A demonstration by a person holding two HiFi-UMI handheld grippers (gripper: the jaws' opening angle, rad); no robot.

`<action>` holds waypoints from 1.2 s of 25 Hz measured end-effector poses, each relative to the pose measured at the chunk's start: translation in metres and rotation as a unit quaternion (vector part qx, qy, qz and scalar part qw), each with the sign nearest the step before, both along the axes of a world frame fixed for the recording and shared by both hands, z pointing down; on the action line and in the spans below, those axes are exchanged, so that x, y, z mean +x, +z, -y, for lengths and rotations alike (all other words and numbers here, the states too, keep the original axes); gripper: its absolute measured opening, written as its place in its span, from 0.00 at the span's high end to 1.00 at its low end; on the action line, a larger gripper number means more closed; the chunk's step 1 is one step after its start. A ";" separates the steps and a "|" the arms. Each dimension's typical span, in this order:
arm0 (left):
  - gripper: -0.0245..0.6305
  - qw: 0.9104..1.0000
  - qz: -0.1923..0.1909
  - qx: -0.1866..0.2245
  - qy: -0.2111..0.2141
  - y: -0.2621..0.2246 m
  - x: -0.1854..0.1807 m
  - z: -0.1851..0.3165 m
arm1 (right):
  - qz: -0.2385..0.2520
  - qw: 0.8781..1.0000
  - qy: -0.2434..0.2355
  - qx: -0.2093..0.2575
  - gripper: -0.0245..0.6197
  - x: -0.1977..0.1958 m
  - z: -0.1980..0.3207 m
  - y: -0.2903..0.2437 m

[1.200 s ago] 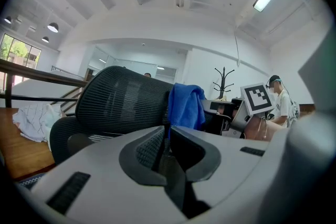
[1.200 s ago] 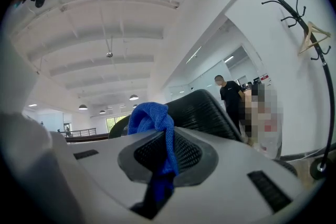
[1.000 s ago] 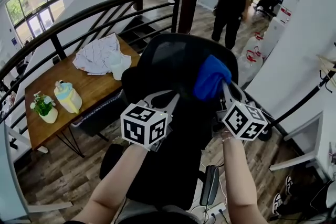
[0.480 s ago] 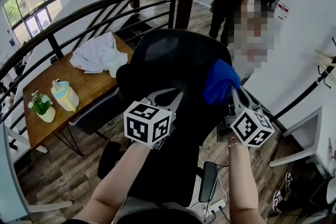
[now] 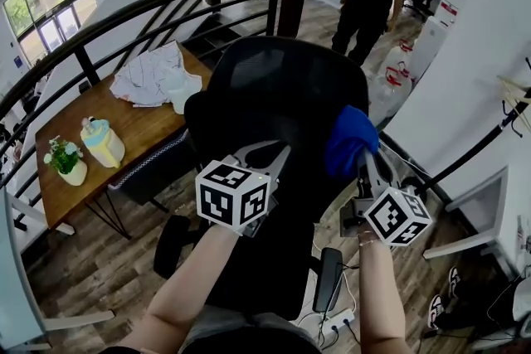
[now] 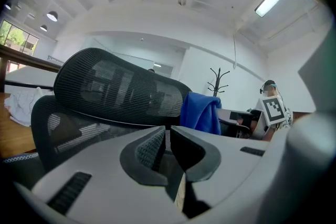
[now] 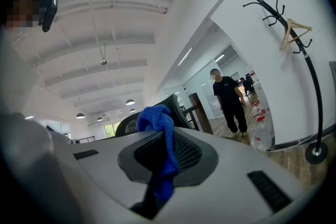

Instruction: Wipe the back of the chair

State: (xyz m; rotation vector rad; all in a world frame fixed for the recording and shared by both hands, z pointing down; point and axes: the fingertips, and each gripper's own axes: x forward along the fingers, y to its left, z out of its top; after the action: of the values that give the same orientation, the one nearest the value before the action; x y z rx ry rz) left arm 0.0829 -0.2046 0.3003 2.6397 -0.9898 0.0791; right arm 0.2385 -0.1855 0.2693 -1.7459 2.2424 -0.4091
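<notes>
Head view looks steeply down on the black chair [image 5: 282,95]. Cameras on the left tool [image 5: 280,152] and right tool [image 5: 365,155] sit close by, tilted toward the ceiling [image 6: 178,8]. All three share the chair and blue cloth [image 5: 350,141].

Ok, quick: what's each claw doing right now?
Left claw: closed, nothing in it.
Right claw: closed on the blue cloth.

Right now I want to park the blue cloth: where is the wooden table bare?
The middle of the wooden table is bare, between the crumpled white fabric at its far end and the yellow jug. The other end is crowded by the jug and the potted plant.
</notes>
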 end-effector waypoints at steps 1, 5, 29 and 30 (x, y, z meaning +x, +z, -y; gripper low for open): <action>0.90 1.000 0.000 -0.004 0.000 0.003 -0.002 -0.002 | 0.001 1.000 -0.006 -0.002 0.89 -0.006 -0.002 0.002; 0.90 1.000 -0.003 -0.020 -0.003 0.017 -0.016 -0.011 | 0.003 0.999 -0.036 -0.015 0.89 -0.037 -0.008 0.016; 0.90 0.986 -0.026 -0.079 -0.143 0.075 -0.224 0.010 | -0.058 0.969 -0.238 -0.040 0.89 -0.305 0.067 0.062; 0.90 0.986 -0.028 -0.081 -0.146 0.075 -0.229 0.013 | -0.060 0.968 -0.241 -0.040 0.89 -0.310 0.076 0.062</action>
State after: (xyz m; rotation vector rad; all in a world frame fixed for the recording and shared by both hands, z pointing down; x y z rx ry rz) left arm -0.1458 -0.2177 0.3754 2.3131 -1.2815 0.0175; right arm -0.0712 -0.2613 0.3313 -1.2692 2.7706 -0.5076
